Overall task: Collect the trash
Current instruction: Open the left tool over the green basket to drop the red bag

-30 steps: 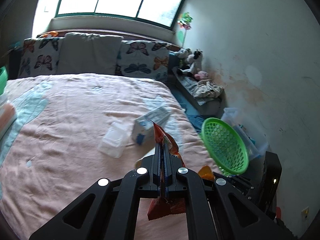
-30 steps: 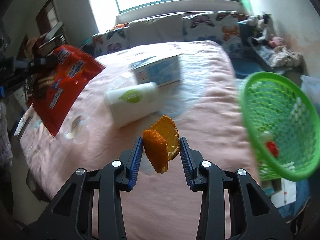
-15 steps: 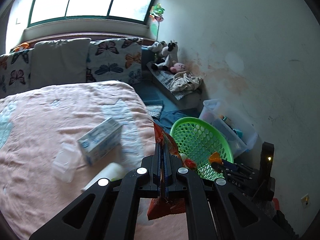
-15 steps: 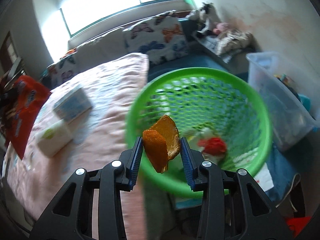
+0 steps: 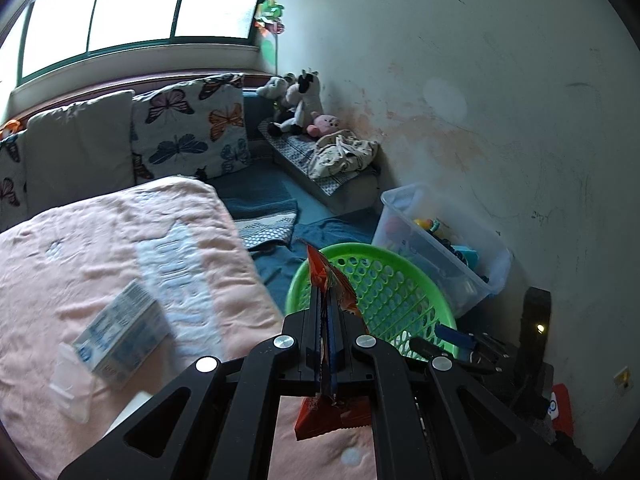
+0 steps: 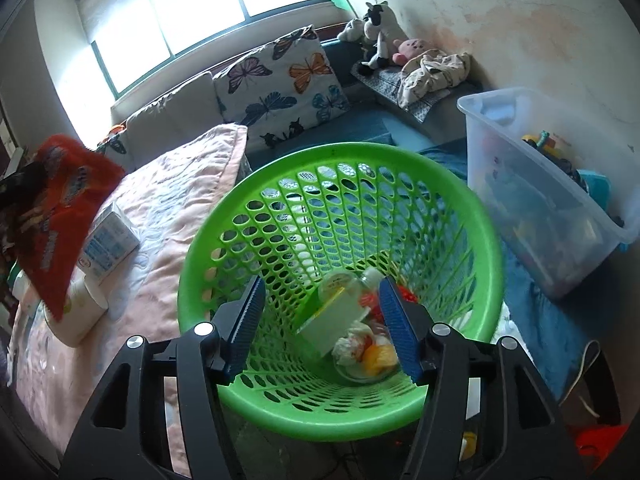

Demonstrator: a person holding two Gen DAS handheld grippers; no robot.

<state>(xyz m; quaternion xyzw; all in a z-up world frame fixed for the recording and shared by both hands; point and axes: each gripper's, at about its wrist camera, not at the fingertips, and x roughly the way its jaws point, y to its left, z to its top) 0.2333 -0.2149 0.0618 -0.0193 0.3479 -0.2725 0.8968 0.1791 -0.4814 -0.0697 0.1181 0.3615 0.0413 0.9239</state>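
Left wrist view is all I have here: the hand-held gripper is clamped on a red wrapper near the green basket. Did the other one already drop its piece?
Observer: Yes. The right hand-held gripper hangs over the green basket; its jaws have just been opening, with nothing between them.
Operator: Where did the piece end up?
Observer: An orange peel lies at the basket's bottom, beside crumpled wrapping.
Operator: Anything else in there?
Observer: A small pale bottle and something red behind it.
Operator: What trash remains on the bed?
Observer: A blue-and-white carton and a white cup on its side; the red wrapper hangs above them, not over the basket.
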